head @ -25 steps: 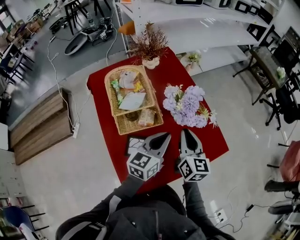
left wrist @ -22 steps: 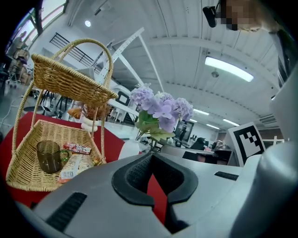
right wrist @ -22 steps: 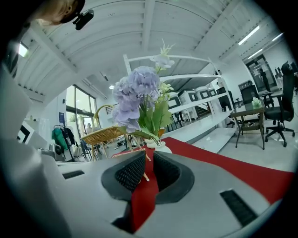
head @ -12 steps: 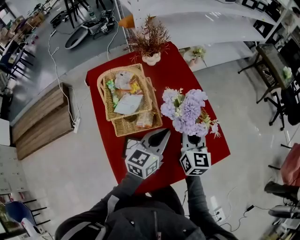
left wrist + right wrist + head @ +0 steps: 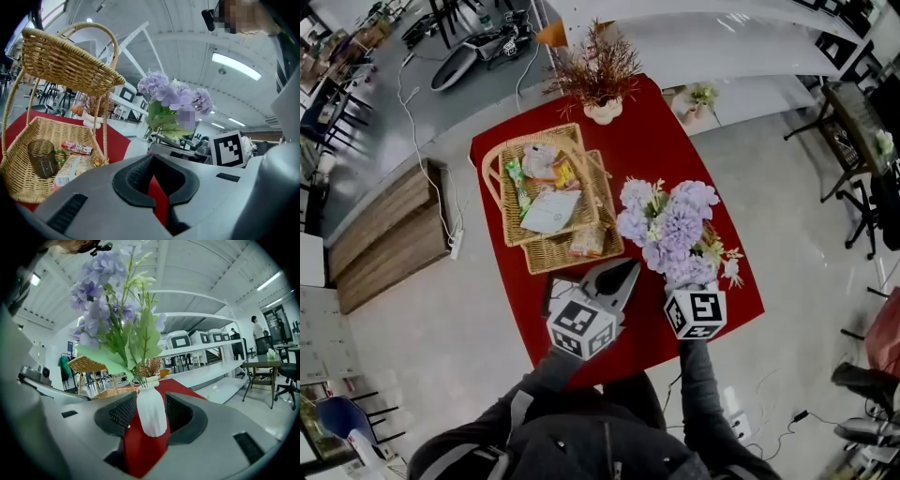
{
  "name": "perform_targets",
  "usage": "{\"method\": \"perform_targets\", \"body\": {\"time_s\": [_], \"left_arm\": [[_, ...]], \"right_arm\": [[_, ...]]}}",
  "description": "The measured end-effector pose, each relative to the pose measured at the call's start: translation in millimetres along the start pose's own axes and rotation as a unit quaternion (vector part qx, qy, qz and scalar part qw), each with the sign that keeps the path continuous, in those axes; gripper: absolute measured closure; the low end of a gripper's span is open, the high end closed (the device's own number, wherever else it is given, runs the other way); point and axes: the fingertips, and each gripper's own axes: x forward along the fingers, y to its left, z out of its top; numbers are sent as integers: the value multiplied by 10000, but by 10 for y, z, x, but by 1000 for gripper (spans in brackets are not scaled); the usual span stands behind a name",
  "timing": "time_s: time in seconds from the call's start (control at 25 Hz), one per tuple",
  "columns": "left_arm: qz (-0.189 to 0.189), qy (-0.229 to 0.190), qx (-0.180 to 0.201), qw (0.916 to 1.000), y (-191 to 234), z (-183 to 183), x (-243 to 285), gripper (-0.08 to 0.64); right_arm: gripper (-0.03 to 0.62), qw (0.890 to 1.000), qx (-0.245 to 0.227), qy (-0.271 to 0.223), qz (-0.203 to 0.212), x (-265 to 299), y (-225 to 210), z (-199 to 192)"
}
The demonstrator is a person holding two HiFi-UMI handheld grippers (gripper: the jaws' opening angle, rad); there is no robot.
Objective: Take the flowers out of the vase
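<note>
While the right hand-held gripper (image 5: 151, 403) is opening around the vase (image 5: 151, 422) of purple flowers (image 5: 99, 294), the left hand-held gripper (image 5: 625, 271) is closed.

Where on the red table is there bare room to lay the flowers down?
The widest bare patch is the far right of the red table, bordered by the dried plant, the wicker basket and the purple flowers. The left side and the near edge are crowded.

Lab-like workroom — white shelving (image 5: 741, 42), floor power strip (image 5: 455, 246), office chair (image 5: 287, 376).
</note>
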Motion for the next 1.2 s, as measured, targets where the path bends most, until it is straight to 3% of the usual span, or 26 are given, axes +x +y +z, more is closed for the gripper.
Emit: {"method": "perform_targets", "body": {"time_s": [0.36, 0.92, 1.08, 1.2], "left_arm": [[90, 21, -28, 10000, 71, 17, -45, 552], [100, 52, -81, 9999, 81, -6, -13, 552], [81, 57, -69, 9999, 78, -14, -24, 552], [88, 63, -73, 9999, 77, -16, -48, 552]], "right_arm": [[426, 9983, -434, -329, 220, 203, 23, 314], [431, 9966, -600, -404, 393, 312, 77, 407], [528, 9967, -584, -498, 255, 300, 42, 422], [537, 9969, -519, -559, 204, 276, 24, 462]]}}
